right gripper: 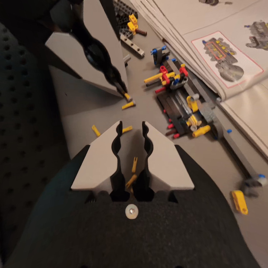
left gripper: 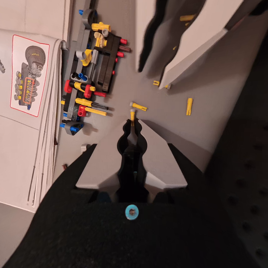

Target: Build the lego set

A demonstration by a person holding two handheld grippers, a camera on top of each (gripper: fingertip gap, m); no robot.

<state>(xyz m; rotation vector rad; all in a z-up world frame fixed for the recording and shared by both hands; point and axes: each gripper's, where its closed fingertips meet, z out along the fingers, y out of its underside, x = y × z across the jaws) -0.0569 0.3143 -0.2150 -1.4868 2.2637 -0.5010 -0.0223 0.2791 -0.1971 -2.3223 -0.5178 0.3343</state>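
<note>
Gripping a yellow pin with a grey cap (left gripper: 132, 116), the left tool (left gripper: 132, 120) is seen closed on the pin's tail end, with the grey cap pointing straight out past the fingertips. The pin's long axis is lined up with the tool's own axis, and the partly built chassis (left gripper: 92, 75) lies off to the tool's left across bare counter (left gripper: 166, 110), its long side running roughly parallel to the pin. So the pin would probably have to be turned toward the chassis before any insertion; that is a judgement only. A second capped yellow pin (left gripper: 138, 106) lies just beyond the held one, away from the chassis, nearly touching the cap. A bare yellow pin (left gripper: 189, 106) lies farther from the chassis, well apart. The right tool (right gripper: 132, 124) is open and holds nothing; it hovers over the counter on the far side of the loose pins from the chassis, so the left tool is judged nearer to the chassis. In the right wrist view a short yellow pin (right gripper: 127, 129) lies just beyond its left fingertip, and two more are seen between its fingers. The instruction booklet (left gripper: 29, 81) lies right behind the chassis. Protruding red pins (left gripper: 123, 41) and yellow axles (left gripper: 95, 111) on the chassis's near side may obstruct the approach.
</note>
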